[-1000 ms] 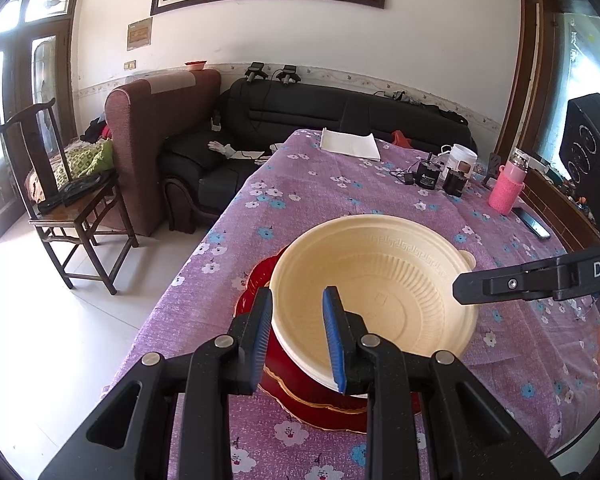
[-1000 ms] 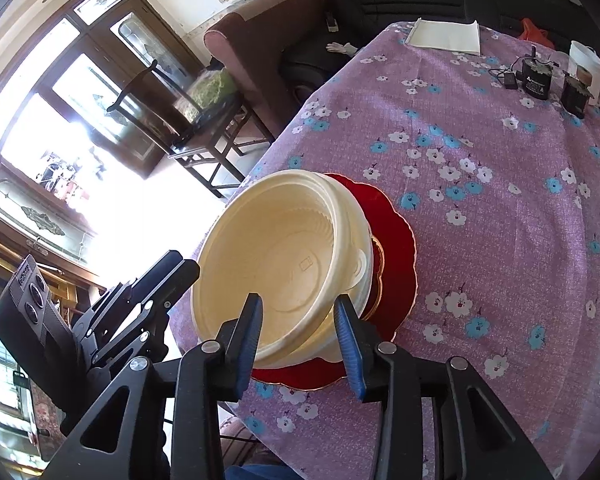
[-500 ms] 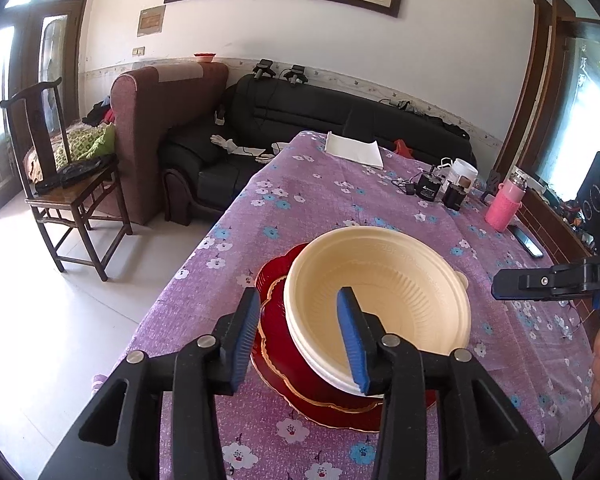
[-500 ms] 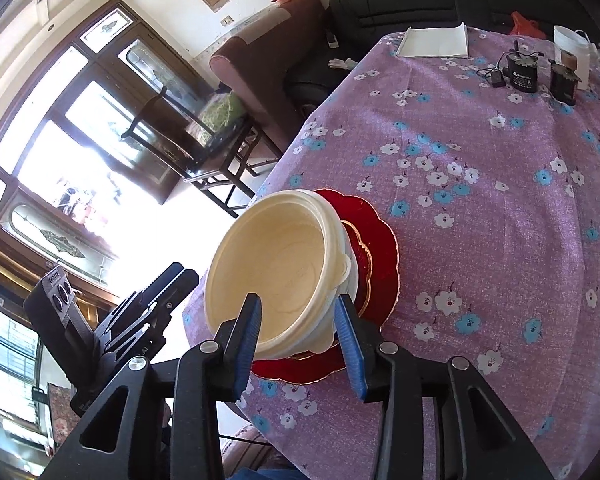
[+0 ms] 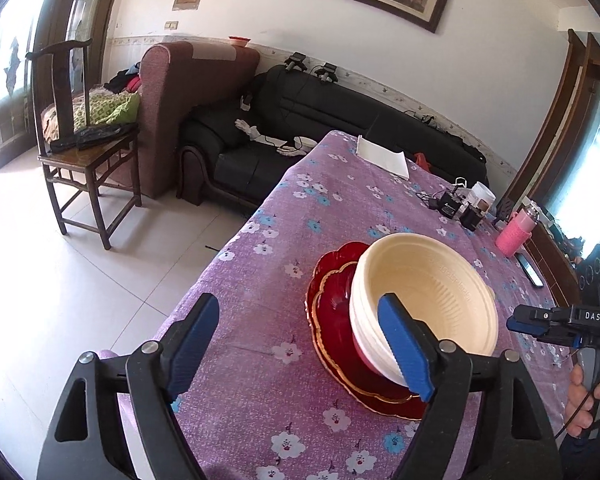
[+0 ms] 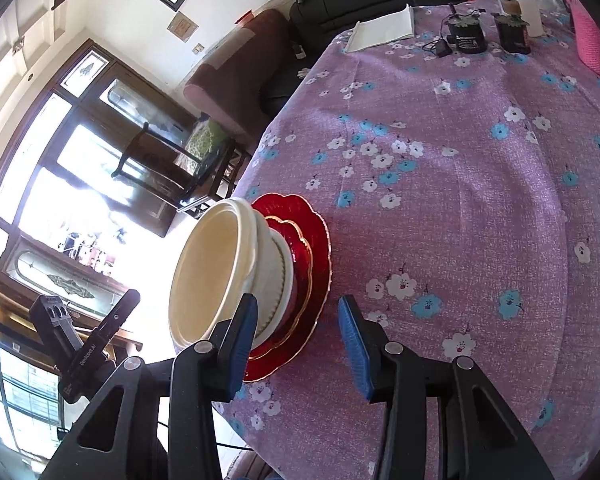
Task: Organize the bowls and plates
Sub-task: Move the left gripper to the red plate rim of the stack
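Stacked cream bowls (image 5: 424, 304) sit on stacked red gold-rimmed plates (image 5: 332, 320) near the table's front left edge. My left gripper (image 5: 300, 344) is open and empty, just in front of the stack, its right finger overlapping the bowl's near side. In the right wrist view the bowls (image 6: 224, 268) and red plates (image 6: 312, 256) lie ahead to the left. My right gripper (image 6: 296, 336) is open and empty, beside the plates' near rim. Each gripper shows in the other's view, the right one (image 5: 548, 320) and the left one (image 6: 84, 344).
The purple flowered tablecloth (image 5: 340, 216) covers the table. At the far end lie white paper (image 5: 384, 156), black chargers (image 5: 456, 208), a white cup (image 5: 482, 196), a pink bottle (image 5: 516, 236) and a phone (image 5: 530, 268). A wooden chair (image 5: 76, 140) and sofas stand beyond the left edge.
Both grippers have opened wider and pulled back from the bowl stack. The bowls stay on the red plates.
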A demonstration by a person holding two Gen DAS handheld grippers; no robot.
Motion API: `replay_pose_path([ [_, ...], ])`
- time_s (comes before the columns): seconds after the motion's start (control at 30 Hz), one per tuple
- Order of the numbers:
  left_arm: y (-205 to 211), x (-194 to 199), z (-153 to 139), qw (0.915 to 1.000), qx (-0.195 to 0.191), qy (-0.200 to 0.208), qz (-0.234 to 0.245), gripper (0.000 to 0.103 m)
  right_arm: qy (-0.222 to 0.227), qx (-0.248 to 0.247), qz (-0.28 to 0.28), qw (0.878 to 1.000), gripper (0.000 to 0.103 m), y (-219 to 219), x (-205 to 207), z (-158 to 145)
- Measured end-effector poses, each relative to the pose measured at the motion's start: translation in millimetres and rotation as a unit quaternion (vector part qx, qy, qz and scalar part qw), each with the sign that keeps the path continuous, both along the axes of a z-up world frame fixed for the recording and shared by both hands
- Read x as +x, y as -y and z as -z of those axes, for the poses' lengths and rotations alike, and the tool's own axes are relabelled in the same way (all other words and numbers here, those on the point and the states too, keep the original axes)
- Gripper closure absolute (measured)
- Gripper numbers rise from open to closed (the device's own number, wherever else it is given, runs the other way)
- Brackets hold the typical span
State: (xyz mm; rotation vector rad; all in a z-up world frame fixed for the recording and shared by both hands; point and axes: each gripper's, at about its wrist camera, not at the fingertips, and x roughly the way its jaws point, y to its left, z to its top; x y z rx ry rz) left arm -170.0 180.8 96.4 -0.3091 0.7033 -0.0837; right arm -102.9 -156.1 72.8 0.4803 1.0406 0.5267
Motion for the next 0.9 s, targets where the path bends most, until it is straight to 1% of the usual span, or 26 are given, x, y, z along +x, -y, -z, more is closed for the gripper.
replay_pose_path([
  [0.13, -5.2, 2.7, 15.7, 0.9992, -0.028, -0.025, 0.014, 0.022, -0.01, -0.002, 0.004, 1.0, 0.057, 3.8, -0.3, 14.5],
  [0.2, -3.8, 3.8, 20.7, 0.9984, -0.04, -0.032, 0.025, 0.022, -0.015, -0.003, 0.002, 1.0, 0.057, 3.3, 0.1, 21.5],
  [0.4, 1.2, 5.9, 31.6, 0.9978, -0.015, -0.045, 0.046, 0.022, -0.013, -0.007, -0.002, 1.0, 0.057, -1.1, 1.4, 28.6],
  [0.5, -3.0, 5.1, 36.6, 0.9975, -0.018, -0.046, 0.05, 0.022, -0.008, -0.013, -0.006, 1.0, 0.057, -4.0, 1.9, 30.1],
  [0.6, -6.4, 8.2, 42.0, 0.9972, -0.031, -0.049, 0.047, 0.023, -0.009, -0.015, -0.009, 1.0, 0.057, -7.9, 2.5, 32.8],
  [0.63, -7.2, 10.0, 42.8, 0.9971, -0.035, -0.048, 0.047, 0.026, -0.009, -0.016, -0.011, 1.0, 0.057, -9.9, 2.7, 34.1],
  [0.67, -7.3, 11.2, 43.8, 0.9969, -0.037, -0.05, 0.048, 0.032, -0.009, -0.016, -0.013, 1.0, 0.057, -11.3, 2.5, 35.5],
  [0.77, -3.6, 14.9, 47.5, 0.9963, -0.033, -0.056, 0.056, 0.042, -0.008, -0.018, -0.017, 1.0, 0.057, -15.6, 2.9, 37.9],
  [0.9, 1.6, 17.4, 49.8, 0.9957, -0.029, -0.057, 0.067, 0.046, -0.003, -0.026, -0.016, 1.0, 0.057, -17.8, 4.1, 38.8],
])
